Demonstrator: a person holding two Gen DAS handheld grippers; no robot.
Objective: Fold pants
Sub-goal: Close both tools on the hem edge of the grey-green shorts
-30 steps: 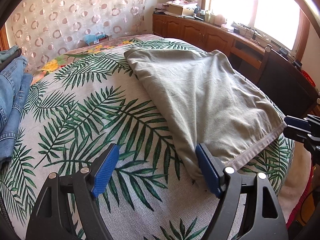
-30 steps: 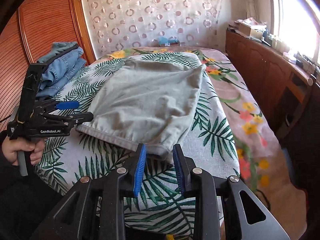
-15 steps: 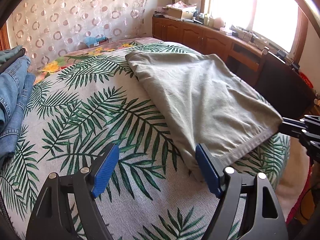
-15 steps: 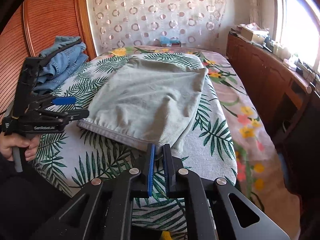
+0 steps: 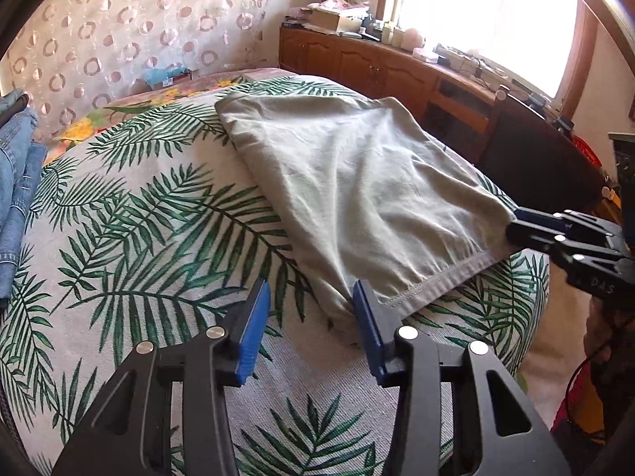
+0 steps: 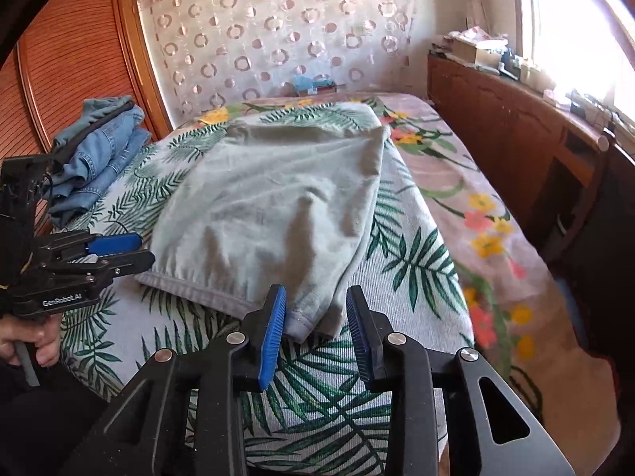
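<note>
Home bedroom: bed point(image 6: 496, 182), curtain point(image 6: 278, 31), wooden wardrobe point(image 6: 71, 63).

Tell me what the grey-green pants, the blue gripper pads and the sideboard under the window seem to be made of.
Grey-green pants: soft woven fabric, probably cotton, matte; it rumples and has a stitched hem.
Blue pads on the right gripper: likely rubber or ribbed plastic, matte, with fine ridges.
Sideboard: brown wood or veneer with a slight sheen and panelled doors.
</note>
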